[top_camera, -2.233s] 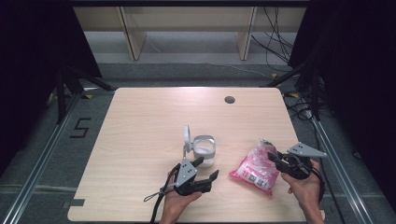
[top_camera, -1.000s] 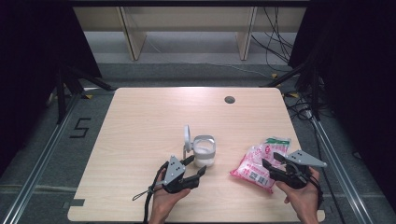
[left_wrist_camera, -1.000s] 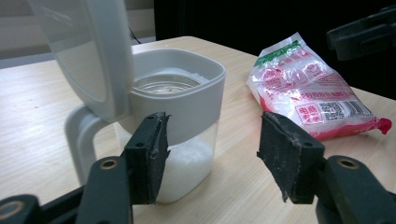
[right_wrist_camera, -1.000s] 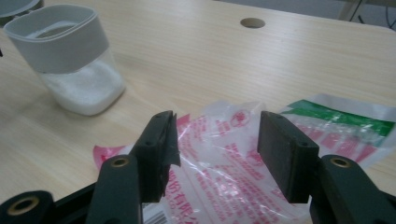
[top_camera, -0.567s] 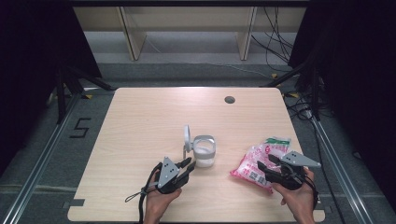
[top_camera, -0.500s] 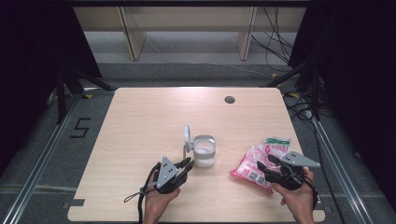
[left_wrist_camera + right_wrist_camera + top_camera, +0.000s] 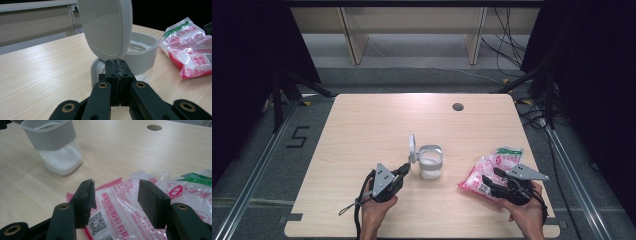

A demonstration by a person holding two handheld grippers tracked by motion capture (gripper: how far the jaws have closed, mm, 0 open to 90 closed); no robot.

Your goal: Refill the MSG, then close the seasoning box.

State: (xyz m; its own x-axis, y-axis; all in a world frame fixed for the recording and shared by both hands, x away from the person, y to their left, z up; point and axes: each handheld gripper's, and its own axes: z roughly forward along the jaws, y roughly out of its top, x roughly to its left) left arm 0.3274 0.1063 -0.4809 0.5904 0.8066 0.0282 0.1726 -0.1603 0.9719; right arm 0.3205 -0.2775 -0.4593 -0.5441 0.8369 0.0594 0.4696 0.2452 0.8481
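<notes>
White granules already part-fill the clear plastic canister with grey collar [image 7: 430,162] mid-worktop [image 7: 362,125], its hinged lid [image 7: 106,27] up. Left gripper [image 7: 116,65] has just clenched empty beside it; right gripper [image 7: 115,195] straddles the pink-printed bag [image 7: 130,210], fingers released. Pouring appears left.

A pale wooden table [image 7: 362,130] has a dark round hole [image 7: 457,106]; a floor marking 5 [image 7: 298,137].

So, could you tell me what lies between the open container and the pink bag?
Nothing: in the high view, bare table separates the container from the bag.
</notes>
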